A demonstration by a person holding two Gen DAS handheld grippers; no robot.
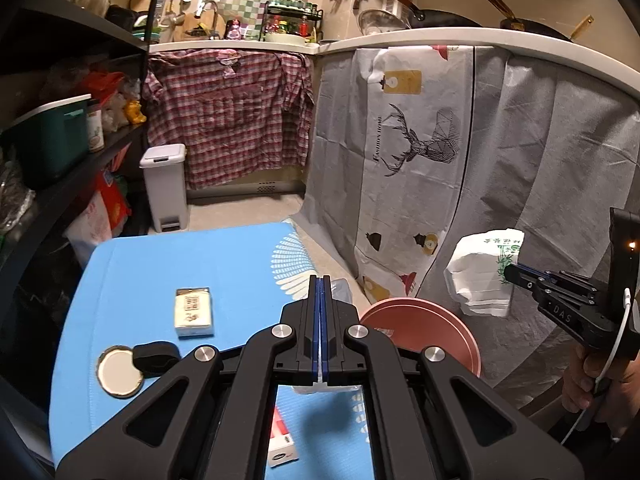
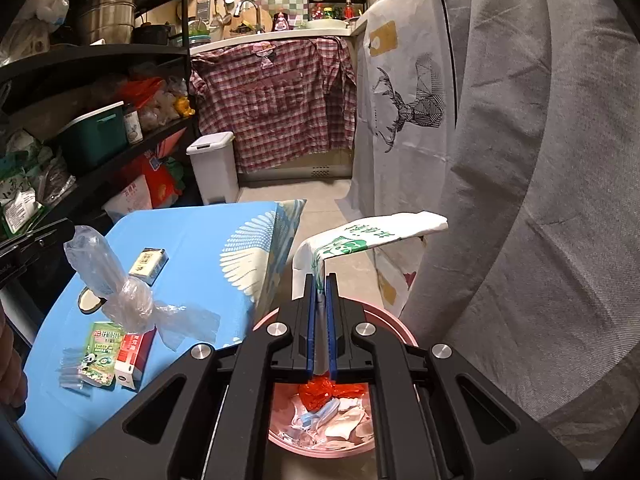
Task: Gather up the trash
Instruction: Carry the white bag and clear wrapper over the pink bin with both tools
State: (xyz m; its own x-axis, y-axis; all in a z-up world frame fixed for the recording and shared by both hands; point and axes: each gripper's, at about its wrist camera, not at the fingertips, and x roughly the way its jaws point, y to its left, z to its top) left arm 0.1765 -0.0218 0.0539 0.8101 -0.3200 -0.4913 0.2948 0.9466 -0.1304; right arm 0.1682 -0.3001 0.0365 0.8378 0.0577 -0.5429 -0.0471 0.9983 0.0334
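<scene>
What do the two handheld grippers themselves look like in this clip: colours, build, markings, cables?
Both the left gripper and right gripper are matte black linkages with silver pivot bolts and blue-lined jaws. The right gripper carries white "DAS" lettering and a white cable.

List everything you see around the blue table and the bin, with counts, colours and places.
table: one, blue, left of bin
bin: one, pink, beside table, trash inside
paper wrapper: one, white and green, held above bin
clear plastic bag: one, held above table
small pack: one, cream, on table
jar lid: one, gold-rimmed, on table
pedal bin: one, white, on floor
left hand-held gripper: shut on bag
right hand-held gripper: shut on wrapper
</scene>
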